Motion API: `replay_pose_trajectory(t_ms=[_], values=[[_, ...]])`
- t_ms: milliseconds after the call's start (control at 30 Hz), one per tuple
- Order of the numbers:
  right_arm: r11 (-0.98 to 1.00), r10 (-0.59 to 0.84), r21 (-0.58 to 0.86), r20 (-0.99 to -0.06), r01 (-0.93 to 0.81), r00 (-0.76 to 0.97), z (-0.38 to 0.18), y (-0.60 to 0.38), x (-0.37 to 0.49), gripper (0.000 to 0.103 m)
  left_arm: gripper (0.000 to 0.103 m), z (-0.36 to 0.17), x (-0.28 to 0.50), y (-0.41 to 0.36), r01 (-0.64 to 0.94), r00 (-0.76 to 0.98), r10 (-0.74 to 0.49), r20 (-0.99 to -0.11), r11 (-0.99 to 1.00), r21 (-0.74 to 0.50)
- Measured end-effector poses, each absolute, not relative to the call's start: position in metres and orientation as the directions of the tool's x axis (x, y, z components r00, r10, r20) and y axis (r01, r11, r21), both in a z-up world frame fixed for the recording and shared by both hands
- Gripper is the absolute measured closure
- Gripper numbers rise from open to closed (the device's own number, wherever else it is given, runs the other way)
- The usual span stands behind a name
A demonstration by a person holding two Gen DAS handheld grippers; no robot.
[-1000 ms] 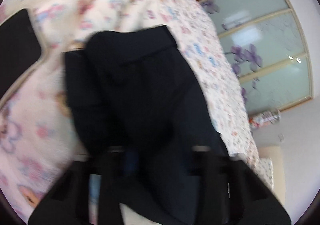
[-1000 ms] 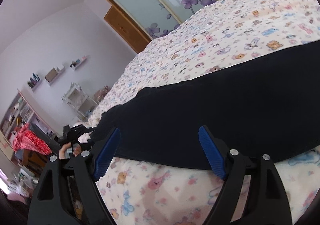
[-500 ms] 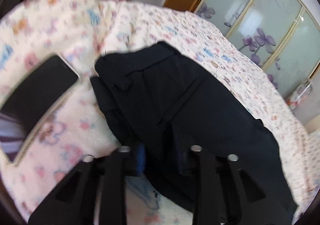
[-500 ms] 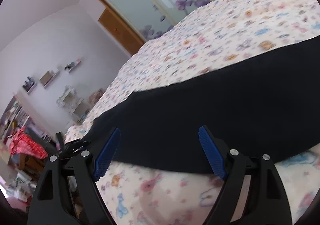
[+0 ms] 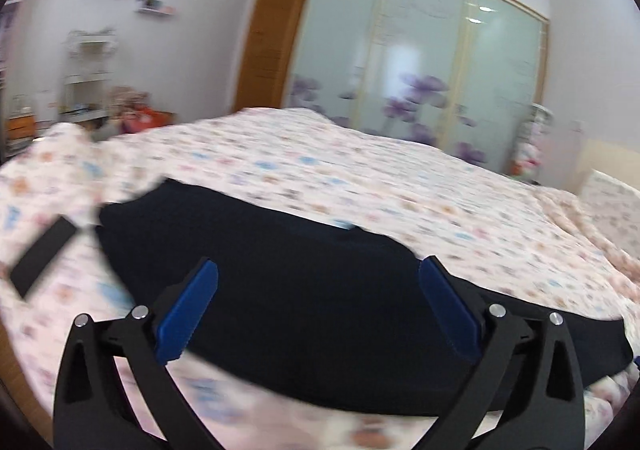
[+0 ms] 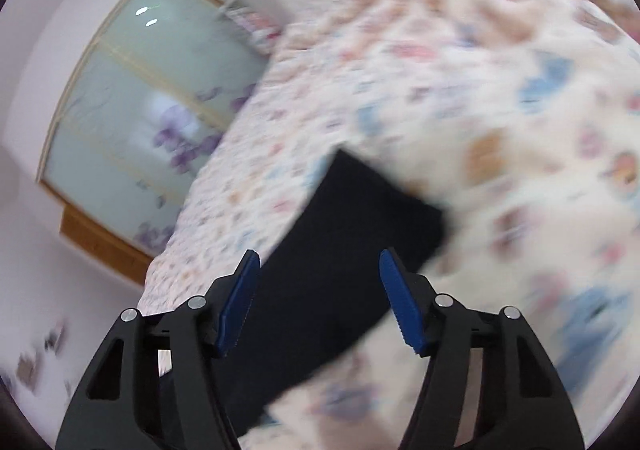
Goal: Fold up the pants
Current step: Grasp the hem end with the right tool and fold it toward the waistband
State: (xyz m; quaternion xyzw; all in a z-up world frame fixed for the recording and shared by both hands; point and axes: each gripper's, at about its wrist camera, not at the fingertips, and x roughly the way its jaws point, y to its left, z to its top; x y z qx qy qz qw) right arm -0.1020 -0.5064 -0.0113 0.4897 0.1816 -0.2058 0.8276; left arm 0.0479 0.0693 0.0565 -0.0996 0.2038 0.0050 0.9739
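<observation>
Dark navy pants [image 5: 304, 250] lie flat across the flower-print bed [image 5: 360, 178]. My left gripper [image 5: 318, 310] hovers over their near edge, and its jaws are opening wide. Nothing sits between its blue pads [image 5: 188, 314]. The right wrist view is blurred. There a narrow end of the pants [image 6: 360, 218] runs toward the camera, between the fingers of my right gripper [image 6: 320, 298]. Its jaws are closing, and its pads [image 6: 400, 306] stand clear of the cloth on both sides.
A black phone [image 5: 44, 254] lies on the bedding left of the pants. Rumpled bedding [image 6: 500, 110] rises to the right of the pants' end. Glass wardrobe doors [image 5: 420, 70], a wooden door [image 5: 268, 50] and shelves [image 5: 86, 78] stand beyond the bed.
My left gripper let go of the pants fabric, opened wide and pulled back and up. My right gripper swung along the pants to their narrow end, rolled, and its jaws narrowed.
</observation>
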Motion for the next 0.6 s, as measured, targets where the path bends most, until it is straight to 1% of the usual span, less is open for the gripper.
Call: replay_pose_trajectory(t_ms=[67, 100, 167, 200, 233, 267, 300, 367, 533, 600], values=[[0.41, -0.134, 0.749, -0.515, 0.52, 0.847, -0.021, -0.516, -0.105, 0.043, 0.002, 0.04, 0.061, 0.052, -0.041, 0.891, -0.039, -0.453, 0.985, -0.166], [0.405, -0.121, 0.747, -0.528, 0.528, 0.841, -0.026, -0.518, -0.106, 0.043, 0.002, 0.03, 0.074, 0.047, -0.05, 0.861, -0.034, -0.507, 0.987, -0.151], [0.391, -0.107, 0.727, -0.574, 0.565, 0.812, -0.034, -0.521, -0.103, 0.05, 0.002, 0.012, 0.087, 0.049, -0.089, 0.825, 0.007, -0.564, 0.989, -0.118], [0.375, -0.111, 0.717, -0.594, 0.587, 0.797, -0.036, -0.522, -0.101, 0.05, 0.002, 0.001, 0.096, 0.054, -0.128, 0.794, 0.044, -0.607, 0.987, -0.097], [0.351, -0.116, 0.719, -0.603, 0.601, 0.789, -0.038, -0.523, -0.099, 0.05, 0.002, -0.006, 0.101, 0.059, -0.153, 0.766, 0.052, -0.641, 0.983, -0.103], [0.341, -0.119, 0.716, -0.61, 0.61, 0.783, -0.04, -0.525, -0.097, 0.05, 0.002, -0.013, 0.106, 0.067, -0.181, 0.736, 0.043, -0.676, 0.974, -0.135], [0.331, -0.126, 0.713, -0.616, 0.618, 0.778, -0.041, -0.526, -0.096, 0.05, 0.002, -0.018, 0.108, 0.079, -0.198, 0.724, 0.015, -0.69, 0.962, -0.187], [0.296, -0.141, 0.708, -0.632, 0.641, 0.762, -0.045, -0.529, -0.095, 0.052, 0.002, -0.019, 0.107, 0.084, -0.199, 0.737, -0.014, -0.676, 0.951, -0.236], [0.257, -0.108, 0.69, -0.676, 0.677, 0.729, -0.054, -0.539, -0.083, 0.053, 0.002, -0.023, 0.107, 0.074, -0.209, 0.721, 0.037, -0.692, 0.964, -0.166], [0.246, -0.093, 0.697, -0.675, 0.674, 0.732, -0.056, -0.542, -0.082, 0.053, 0.002, -0.024, 0.108, 0.073, -0.214, 0.717, 0.049, -0.695, 0.965, -0.152]])
